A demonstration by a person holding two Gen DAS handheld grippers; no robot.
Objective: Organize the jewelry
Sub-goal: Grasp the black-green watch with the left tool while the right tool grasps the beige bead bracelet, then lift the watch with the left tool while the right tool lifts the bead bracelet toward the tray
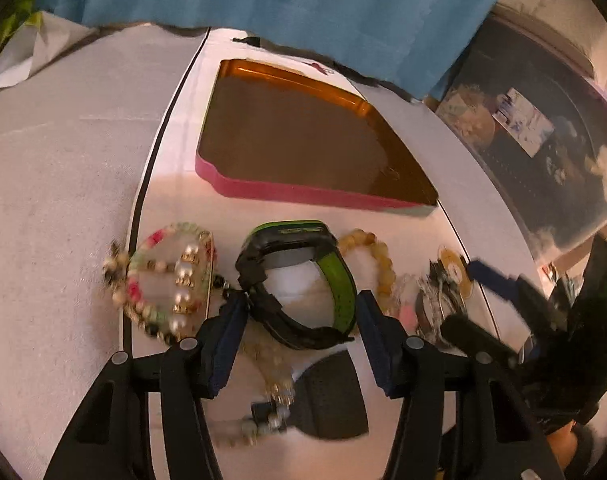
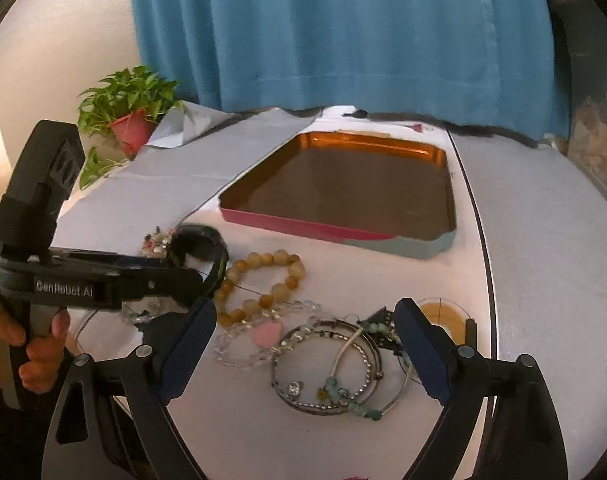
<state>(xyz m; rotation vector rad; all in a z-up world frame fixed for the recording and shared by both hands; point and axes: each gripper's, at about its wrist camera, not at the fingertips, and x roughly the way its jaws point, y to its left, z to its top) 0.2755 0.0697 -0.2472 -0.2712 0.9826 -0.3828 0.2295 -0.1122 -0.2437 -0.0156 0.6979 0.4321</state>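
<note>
The left tool [image 1: 299, 320] is spread wide around the watch [image 1: 293, 284], which lies on the tabletop [image 2: 543, 280] near its front edge, not yet gripped. The right tool [image 2: 305, 336] hangs released over the bangles [image 2: 331, 368] and beads [image 2: 263, 280]. The tray [image 2: 327, 232] beyond holds nothing, so sorting looks barely begun. Next move, likely: close on the strap, lift, carry to the tray.

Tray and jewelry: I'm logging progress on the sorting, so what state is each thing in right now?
Tray: empty, nothing inside yet.
Watch: on the table, strap looped, between the open left tool's fingers.
Left tool: open, straddling the watch.
Right tool: open, over the bangles.
Amber bead bracelet: loose on the table.
Bangles: piled, overlapping.
</note>
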